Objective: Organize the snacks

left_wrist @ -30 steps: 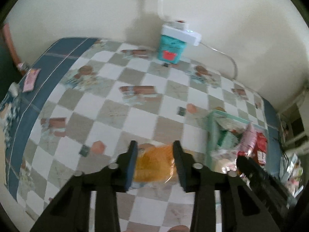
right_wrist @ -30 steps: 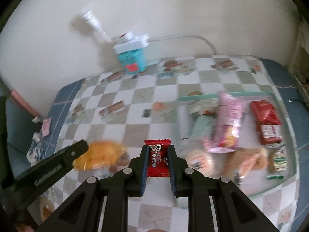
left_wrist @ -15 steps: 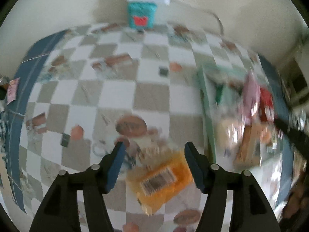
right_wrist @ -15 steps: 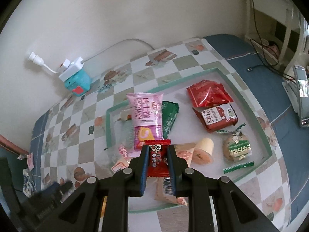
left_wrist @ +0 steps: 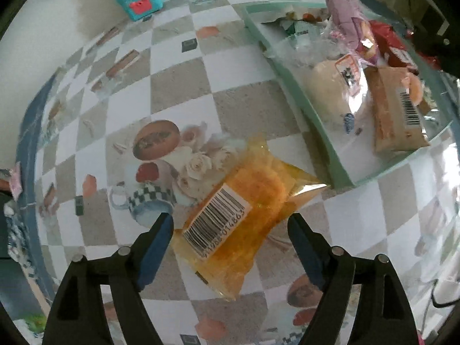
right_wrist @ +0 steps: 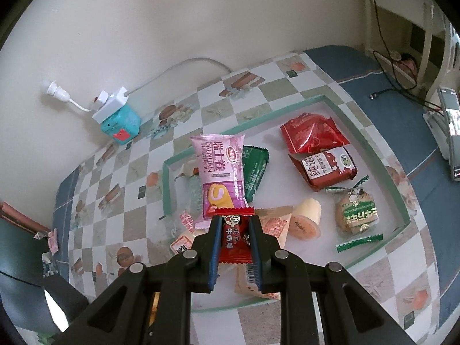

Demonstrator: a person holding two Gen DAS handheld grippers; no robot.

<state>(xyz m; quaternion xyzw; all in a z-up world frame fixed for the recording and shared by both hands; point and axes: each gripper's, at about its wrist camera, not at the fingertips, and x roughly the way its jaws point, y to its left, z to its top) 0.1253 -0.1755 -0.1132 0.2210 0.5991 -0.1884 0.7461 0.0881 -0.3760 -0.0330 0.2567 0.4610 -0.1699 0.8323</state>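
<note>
An orange snack packet (left_wrist: 241, 215) with a barcode lies flat on the checkered tablecloth, just left of the green-rimmed tray (left_wrist: 302, 97). My left gripper (left_wrist: 230, 224) is open, its fingers on either side of the packet's near end, apart from it. My right gripper (right_wrist: 235, 224) is shut on a small red candy packet (right_wrist: 234, 238) and holds it above the tray (right_wrist: 402, 201), over the near left part. The tray holds several snacks: a pink packet (right_wrist: 221, 172), a green packet (right_wrist: 254, 169), red packets (right_wrist: 313, 135) and a green-trimmed biscuit (right_wrist: 356, 212).
A teal box (right_wrist: 120, 126) with a white power strip (right_wrist: 110, 105) on top stands by the wall. A cable (right_wrist: 187, 64) runs along the wall. A phone on a stand (right_wrist: 451, 132) and cables sit at the right edge. The tablecloth (left_wrist: 172, 86) covers the table.
My left gripper has opened and let go of the orange packet, which now lies on the table. My right gripper has carried the red candy packet over the tray.
</note>
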